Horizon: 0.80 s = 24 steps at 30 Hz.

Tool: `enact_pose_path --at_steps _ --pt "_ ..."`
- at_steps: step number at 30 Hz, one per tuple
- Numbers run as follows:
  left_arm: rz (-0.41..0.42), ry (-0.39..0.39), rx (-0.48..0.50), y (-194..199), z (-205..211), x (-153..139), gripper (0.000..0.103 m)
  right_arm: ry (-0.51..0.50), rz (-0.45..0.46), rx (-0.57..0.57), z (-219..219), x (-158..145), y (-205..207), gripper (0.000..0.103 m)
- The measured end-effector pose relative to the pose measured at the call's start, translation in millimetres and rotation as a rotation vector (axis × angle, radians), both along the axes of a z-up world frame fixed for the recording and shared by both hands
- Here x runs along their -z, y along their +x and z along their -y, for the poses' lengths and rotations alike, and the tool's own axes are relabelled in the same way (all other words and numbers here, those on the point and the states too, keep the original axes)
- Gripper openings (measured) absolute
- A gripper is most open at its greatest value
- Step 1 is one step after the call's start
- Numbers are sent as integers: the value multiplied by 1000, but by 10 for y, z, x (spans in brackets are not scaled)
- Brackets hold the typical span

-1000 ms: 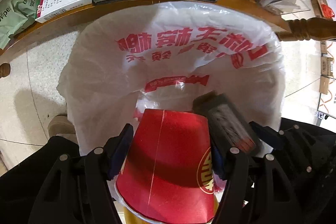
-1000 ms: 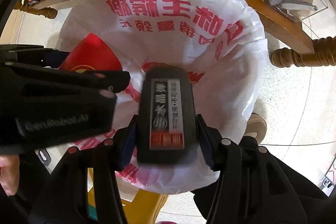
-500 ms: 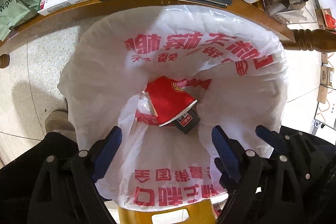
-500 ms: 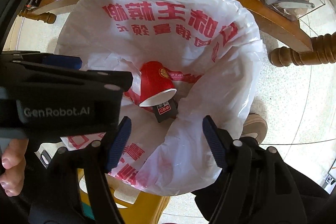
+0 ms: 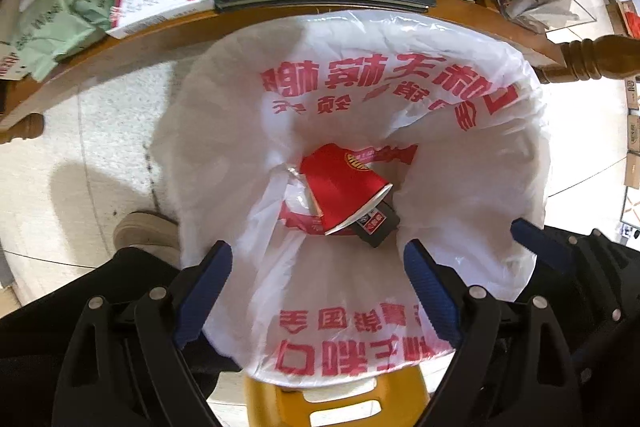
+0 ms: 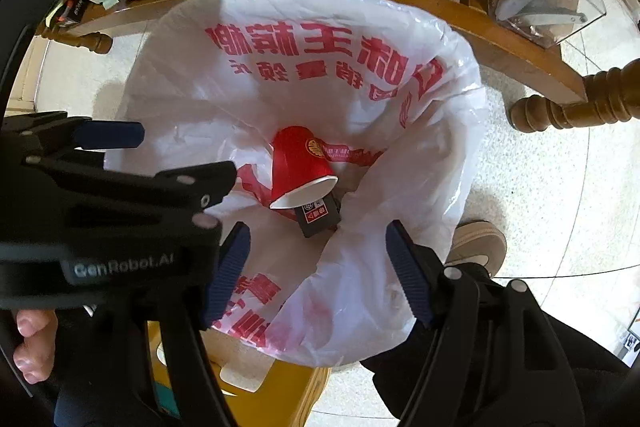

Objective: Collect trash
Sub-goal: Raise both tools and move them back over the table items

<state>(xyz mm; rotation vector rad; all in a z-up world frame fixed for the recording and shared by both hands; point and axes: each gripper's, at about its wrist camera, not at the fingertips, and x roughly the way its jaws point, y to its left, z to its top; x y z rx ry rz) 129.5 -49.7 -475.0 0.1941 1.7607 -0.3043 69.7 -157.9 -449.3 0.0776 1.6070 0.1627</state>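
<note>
A white plastic bag (image 5: 360, 115) with red print fills the middle of both views, its mouth wide. At the bottom of the bag, near the centre of the frame, a red paper cup (image 5: 344, 187) lies on its side. Its white rim rests over a small black box (image 5: 378, 225), which touches it. The left gripper (image 5: 316, 291) is at the lower edge of the left view, above the bag's near rim, with its jaws apart and holding nothing. The right gripper (image 6: 316, 267) is in the lower middle of the right view, its jaws also apart and holding nothing. A wooden table (image 5: 120, 47) with boxes crosses the upper part of the frame. A yellow stool (image 5: 280, 403) shows under the bag.
</note>
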Motion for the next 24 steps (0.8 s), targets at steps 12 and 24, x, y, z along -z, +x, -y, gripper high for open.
enact_pose_path --at_steps 12,24 --pt "216 76 133 -426 -48 -1043 86 38 140 -80 -65 -786 -400 76" --pt "522 22 156 -729 -216 -2641 93 46 349 -78 322 -2127 -676 79"
